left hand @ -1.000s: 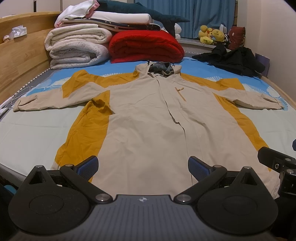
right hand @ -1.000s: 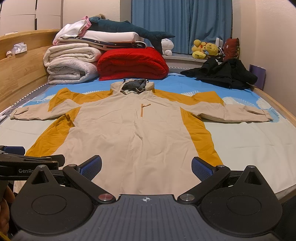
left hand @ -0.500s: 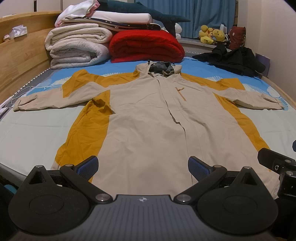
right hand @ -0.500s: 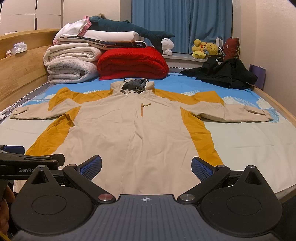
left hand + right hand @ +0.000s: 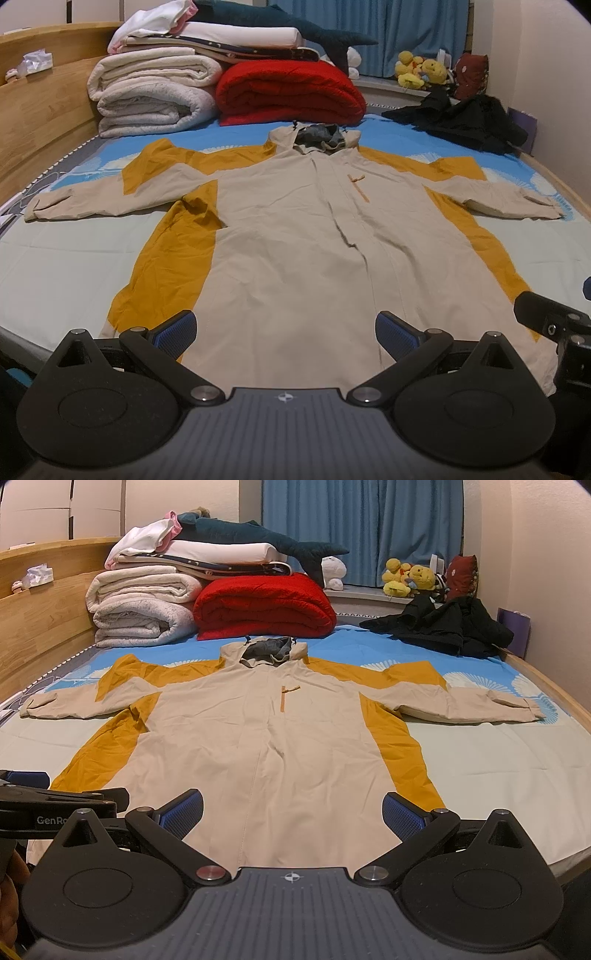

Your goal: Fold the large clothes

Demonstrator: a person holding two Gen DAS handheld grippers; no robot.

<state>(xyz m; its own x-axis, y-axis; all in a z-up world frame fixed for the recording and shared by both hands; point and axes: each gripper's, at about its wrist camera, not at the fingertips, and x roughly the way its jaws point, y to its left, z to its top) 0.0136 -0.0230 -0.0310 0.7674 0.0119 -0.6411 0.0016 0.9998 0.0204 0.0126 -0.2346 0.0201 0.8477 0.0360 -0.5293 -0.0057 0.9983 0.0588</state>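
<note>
While the bed (image 5: 55,266) carries one beige-and-mustard coat (image 5: 314,258) spread flat across mid-frame, both sleeves out, I hold my left hand-held gripper (image 5: 284,330) and right hand-held gripper (image 5: 291,810) wide open and empty at its hem. Pinching only the top layer could drag it crooked. Counted: one coat, two sleeves, two grippers.

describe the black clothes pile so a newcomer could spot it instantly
Start at the bed and look to its far right corner, below the yellow plush toys. The black clothes pile lies there crumpled on the blue sheet, the only dark, unfolded heap; the red blanket is folded.
</note>
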